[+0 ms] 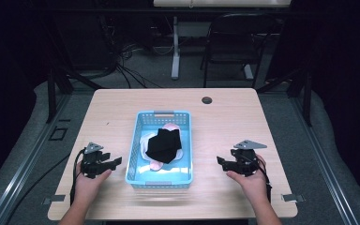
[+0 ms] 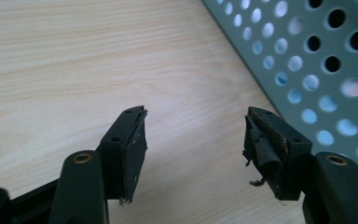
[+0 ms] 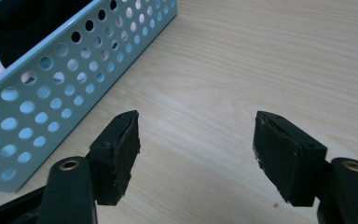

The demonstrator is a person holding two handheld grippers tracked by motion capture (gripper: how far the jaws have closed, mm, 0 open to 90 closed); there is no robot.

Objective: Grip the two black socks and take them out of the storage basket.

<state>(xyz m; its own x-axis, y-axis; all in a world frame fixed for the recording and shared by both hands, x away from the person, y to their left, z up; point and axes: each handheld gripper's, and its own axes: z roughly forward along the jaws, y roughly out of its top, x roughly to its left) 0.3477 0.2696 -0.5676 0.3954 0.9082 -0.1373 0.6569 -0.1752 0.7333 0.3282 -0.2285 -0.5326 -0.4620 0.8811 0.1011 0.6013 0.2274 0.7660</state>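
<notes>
High view — left gripper (image 1: 115, 162) and right gripper (image 1: 221, 161) flank the basket (image 1: 136, 140), jaws apart.

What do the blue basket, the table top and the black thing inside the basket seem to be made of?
Blue basket: probably hard plastic, smooth and slightly glossy, its walls pierced with round holes.
Table top: pale wood or a wood-look laminate, matt, with fine grain lines.
Black thing: soft cloth, folded and creased, lying on something pink and white.

Table (image 1: 225, 117) evenly lit – surroundings dark – close views soft, slightly blurred.
</notes>
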